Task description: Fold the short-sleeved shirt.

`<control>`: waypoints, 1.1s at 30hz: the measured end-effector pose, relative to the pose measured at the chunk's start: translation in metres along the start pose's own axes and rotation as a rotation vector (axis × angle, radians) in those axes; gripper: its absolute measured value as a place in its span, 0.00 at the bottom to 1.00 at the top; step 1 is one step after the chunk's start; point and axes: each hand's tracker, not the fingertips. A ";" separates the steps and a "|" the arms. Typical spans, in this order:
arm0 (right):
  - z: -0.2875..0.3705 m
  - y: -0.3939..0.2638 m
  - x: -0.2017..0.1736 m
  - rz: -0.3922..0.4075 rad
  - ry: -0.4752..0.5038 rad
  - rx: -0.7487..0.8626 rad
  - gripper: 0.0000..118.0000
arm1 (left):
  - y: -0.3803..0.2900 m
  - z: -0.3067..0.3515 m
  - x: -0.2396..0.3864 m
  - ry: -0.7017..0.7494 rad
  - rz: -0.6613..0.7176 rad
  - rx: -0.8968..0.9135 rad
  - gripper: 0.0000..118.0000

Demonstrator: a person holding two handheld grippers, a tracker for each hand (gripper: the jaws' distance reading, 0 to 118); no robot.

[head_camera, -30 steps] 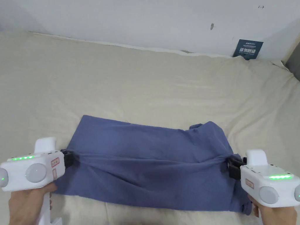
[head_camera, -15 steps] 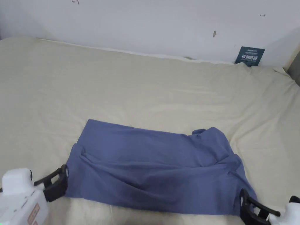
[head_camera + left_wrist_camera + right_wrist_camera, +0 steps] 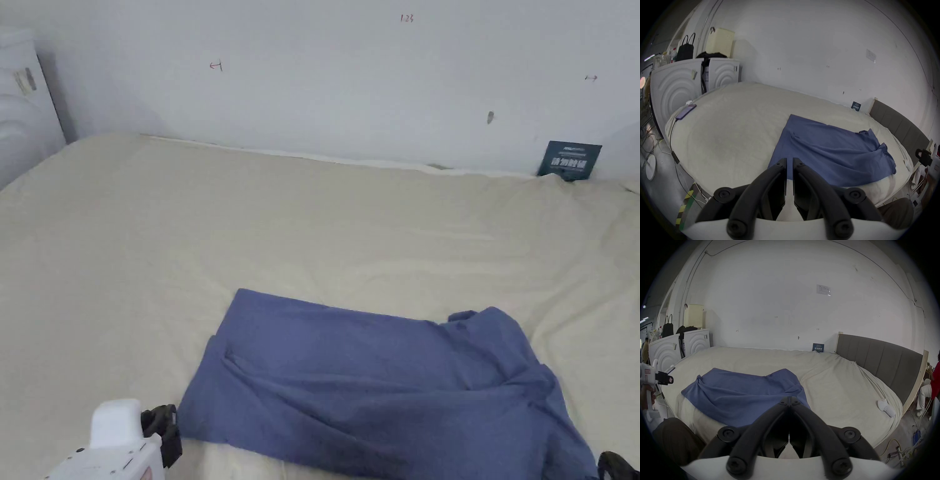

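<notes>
The jaws of the left gripper (image 3: 789, 162) are seen nearly together, with only a thin gap left between them, and nothing is held. The jaws of the right gripper (image 3: 790, 400) are closed tip to tip, and nothing is held there either. Both grippers are kept off the cloth, at the near edge of the bed (image 3: 312, 212).

The blue shirt (image 3: 381, 381) is laid flat on the bed, near the front edge and a little to the right. It is already folded into a long band. Its long side runs from left to right. The left end is neat and square, and the right end is bunched and wrinkled.

From the left gripper, the shirt's near left corner is found just ahead and a bit to the right. From the right gripper, the right end is found just ahead. So each end is nearest to the gripper on its own side. One more fold, end over end along the long side, is likely needed.
</notes>
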 end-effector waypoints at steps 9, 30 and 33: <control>-0.010 -0.018 0.016 0.017 -0.012 -0.062 0.00 | -0.021 -0.085 0.011 0.058 -0.121 -0.156 1.00; -0.102 -0.078 0.065 -0.065 -0.029 -0.404 1.00 | 0.005 -0.042 0.026 -0.030 -0.221 -0.105 0.08; -0.118 -0.078 0.061 -0.115 -0.015 -0.408 0.91 | 0.007 -0.039 0.023 -0.055 -0.178 -0.123 0.08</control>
